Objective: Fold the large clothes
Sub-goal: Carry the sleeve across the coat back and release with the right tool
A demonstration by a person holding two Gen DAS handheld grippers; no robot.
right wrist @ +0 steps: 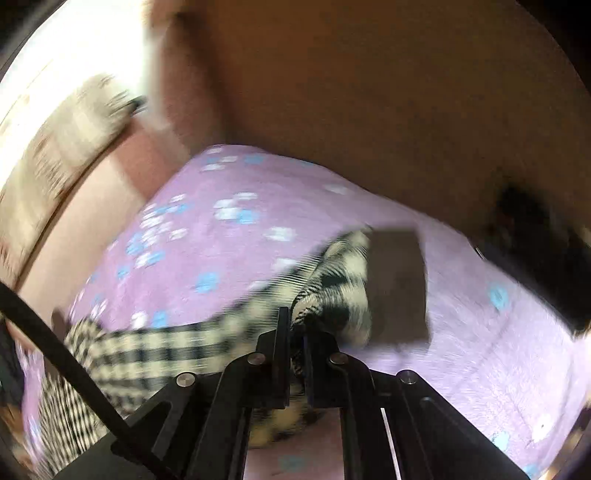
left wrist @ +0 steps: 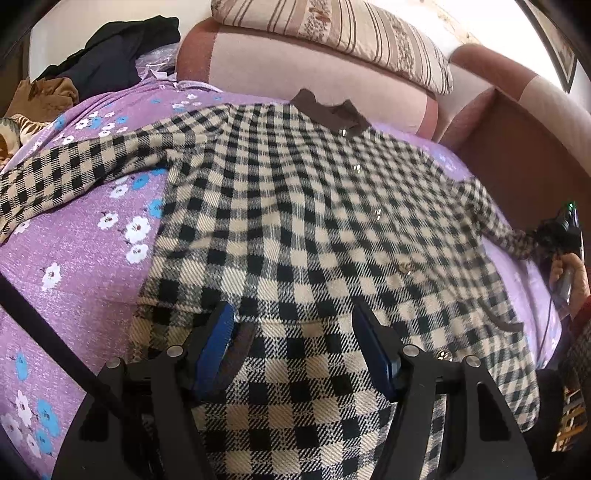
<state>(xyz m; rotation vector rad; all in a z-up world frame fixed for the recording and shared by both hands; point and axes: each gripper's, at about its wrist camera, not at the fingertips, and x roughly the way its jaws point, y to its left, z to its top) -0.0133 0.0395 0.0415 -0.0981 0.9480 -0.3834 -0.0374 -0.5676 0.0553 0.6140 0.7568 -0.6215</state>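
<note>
A black and beige checked coat (left wrist: 295, 206) with a brown collar (left wrist: 328, 110) lies spread flat on a purple flowered sheet (left wrist: 81, 236). Its left sleeve (left wrist: 66, 173) stretches out to the left. My left gripper (left wrist: 295, 328) is open, its blue-padded fingers (left wrist: 218, 332) over the coat's lower hem. My right gripper (right wrist: 295, 325) is shut on the coat's right sleeve (right wrist: 332, 284) near its brown cuff (right wrist: 399, 284). It also shows in the left wrist view (left wrist: 554, 236) at the far right, holding the sleeve end.
A pink sofa back (left wrist: 303, 70) with a striped cushion (left wrist: 332, 33) runs behind the coat. A brown armrest (left wrist: 517, 147) stands at the right. Dark clothes (left wrist: 118, 48) are piled at the far left.
</note>
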